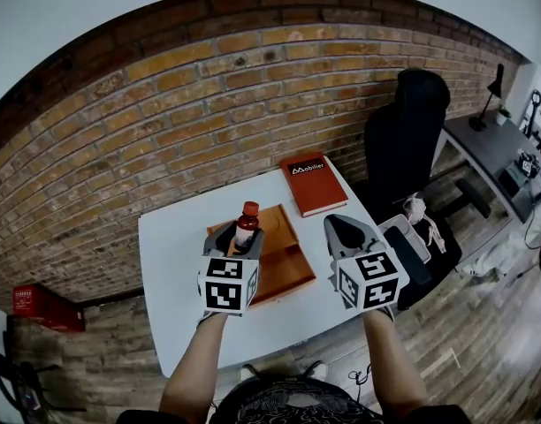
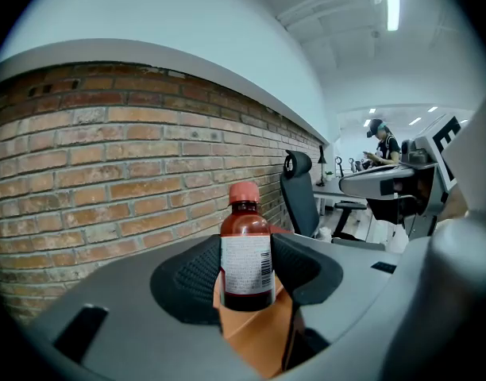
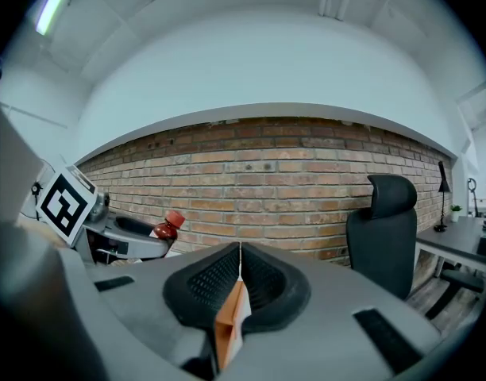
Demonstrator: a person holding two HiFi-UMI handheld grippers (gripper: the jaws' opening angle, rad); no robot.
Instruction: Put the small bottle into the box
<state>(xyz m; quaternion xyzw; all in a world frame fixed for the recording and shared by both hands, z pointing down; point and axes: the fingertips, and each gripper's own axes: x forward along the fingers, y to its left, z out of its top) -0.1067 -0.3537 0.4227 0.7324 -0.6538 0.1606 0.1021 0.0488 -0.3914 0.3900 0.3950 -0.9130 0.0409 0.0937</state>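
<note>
A red book [image 1: 313, 184] lies on the white table [image 1: 173, 246].

A white table [image 1: 175, 256] carries two things on its top. An open orange box [image 1: 286, 265] lies flat near the middle of it. A red book [image 1: 313, 184] lies closed beyond the box and to the right of it, close to the box's far corner, with bare white tabletop on the box's left and near sides.

Hiding the lower half of the small bottle [image 1: 247, 222] behind the left gripper [image 1: 239, 239], and covering the box [image 1: 286, 259] side toward the near left corner of the table [image 1: 173, 246] with its cube [image 1: 228, 283]. Showing the label [image 2: 247, 264] print too small for reading. Losing the lower end of the box flap [image 3: 229, 324] behind the right gripper [image 3: 240, 254] body.
</note>
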